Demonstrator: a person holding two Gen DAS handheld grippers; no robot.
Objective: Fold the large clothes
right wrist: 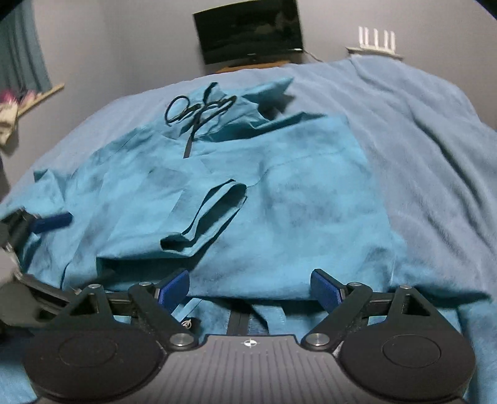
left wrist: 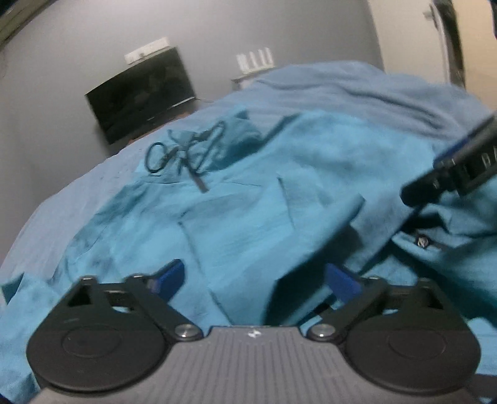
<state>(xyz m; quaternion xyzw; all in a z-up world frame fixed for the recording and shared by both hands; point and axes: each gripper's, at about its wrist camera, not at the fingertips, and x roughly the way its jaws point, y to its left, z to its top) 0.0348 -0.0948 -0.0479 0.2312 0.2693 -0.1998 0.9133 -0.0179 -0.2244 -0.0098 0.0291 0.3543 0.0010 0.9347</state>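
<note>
Hovering wide open, both hand-held grippers (left wrist: 257, 279) (right wrist: 250, 287) hold nothing above the teal garment (right wrist: 279, 202)

Grey-blue blanket (right wrist: 419, 130) spread over the bed, dark flat screen (right wrist: 248, 29) against a grey wall (right wrist: 124, 40), white router (right wrist: 376, 40) on a small shelf, teal curtain (right wrist: 21, 52) at left

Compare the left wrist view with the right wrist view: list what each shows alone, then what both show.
Left wrist only: a small round metal button on the garment, and the pale wall at upper right.

Right wrist only: teal curtain, wooden ledge, and the garment's open sleeve cuff folded onto its body.

Both: the teal cloth garment with black drawstring on a blue blanket, dark screen, white router, both grippers open.
</note>
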